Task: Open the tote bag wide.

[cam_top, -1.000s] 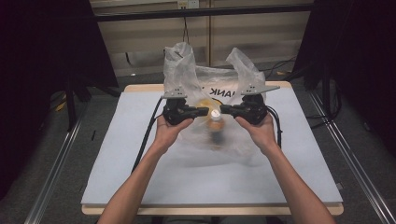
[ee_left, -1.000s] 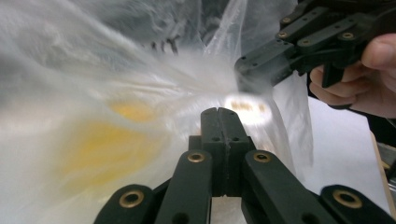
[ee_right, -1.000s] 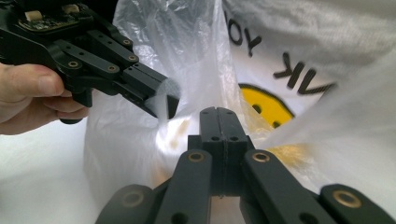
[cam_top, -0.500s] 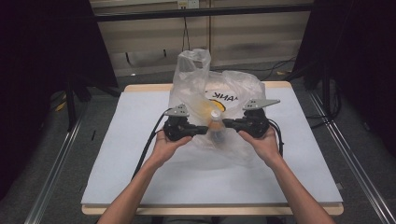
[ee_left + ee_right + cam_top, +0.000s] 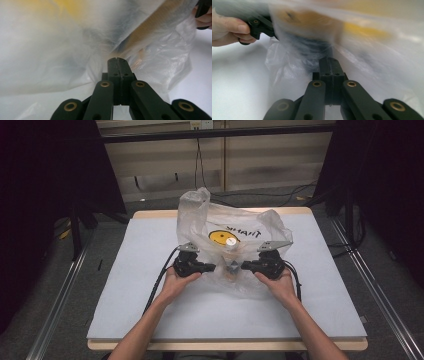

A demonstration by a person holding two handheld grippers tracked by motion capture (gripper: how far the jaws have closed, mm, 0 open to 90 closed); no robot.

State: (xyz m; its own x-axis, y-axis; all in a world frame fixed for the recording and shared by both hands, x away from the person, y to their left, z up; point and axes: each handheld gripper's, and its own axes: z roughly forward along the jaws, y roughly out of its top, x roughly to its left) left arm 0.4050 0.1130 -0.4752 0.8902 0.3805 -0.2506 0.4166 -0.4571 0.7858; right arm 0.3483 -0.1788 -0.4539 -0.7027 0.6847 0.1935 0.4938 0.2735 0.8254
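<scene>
A translucent plastic bag (image 5: 250, 227) with a yellow smiley print stands crumpled at the middle of the white table (image 5: 145, 245). Through the film I see a white round cap (image 5: 230, 241) and a small dark object (image 5: 230, 269) below it. My left gripper (image 5: 214, 267) is shut on the bag's film at its left front side, and the same pinch shows close up, left gripper (image 5: 117, 59) against bag (image 5: 50, 50). My right gripper (image 5: 243, 266) is shut on the film at the right front, right gripper (image 5: 329, 59) against bag (image 5: 374, 50). The two grippers face each other a short gap apart.
Black cables (image 5: 160, 280) trail from the grippers toward the table's near edge. Bare white surface lies left, right and in front of the bag. Dark curtains and metal floor rails (image 5: 55, 320) flank the table, with floor cables (image 5: 280, 195) behind it.
Both hands have pulled the bag toward the near side and lowered it. The bag's handles, spread wide before, now stand up loosely behind the grippers.
</scene>
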